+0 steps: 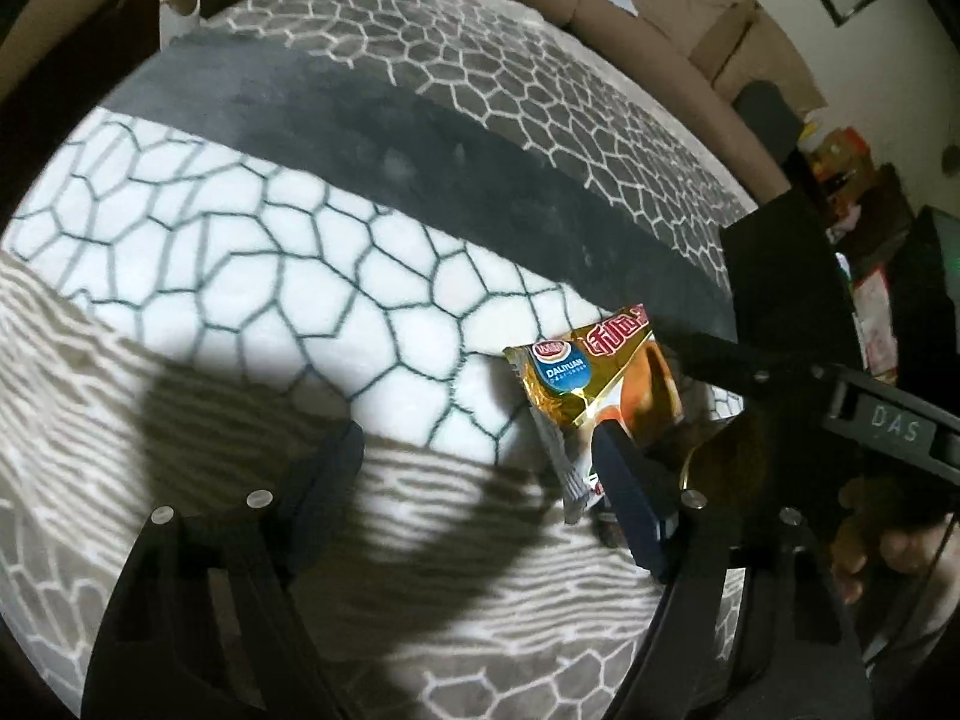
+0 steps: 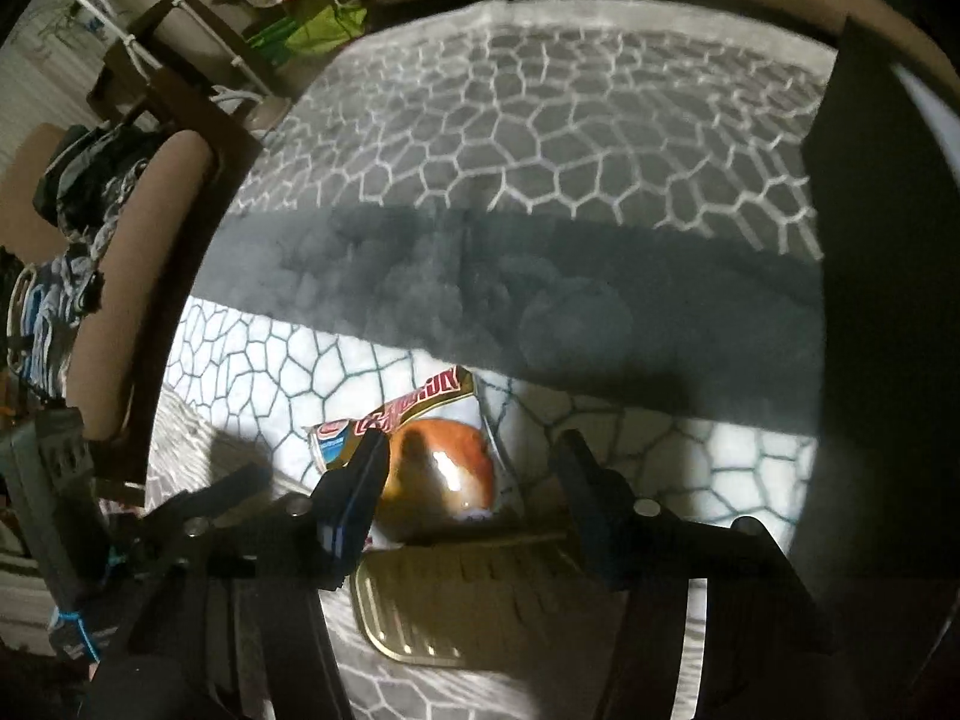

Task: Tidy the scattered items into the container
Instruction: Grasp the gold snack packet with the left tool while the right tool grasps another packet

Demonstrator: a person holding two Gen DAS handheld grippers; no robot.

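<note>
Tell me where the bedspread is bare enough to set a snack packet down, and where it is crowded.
Free: the white honeycomb patch left of the snack packet, up to the dark band, and the grey honeycomb part beyond it. Crowded: around the packet, where the left gripper, the right gripper and the gold tray meet.

Gold and blue snack packet (image 1: 591, 381), grey-and-white honeycomb-patterned blanket (image 1: 252, 252), gold slotted tray (image 2: 480, 600)

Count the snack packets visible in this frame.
1. The snack packet lies on the patterned blanket, just beyond the gold container, between the two grippers. Others may be hidden behind the grippers or out of view.
</note>
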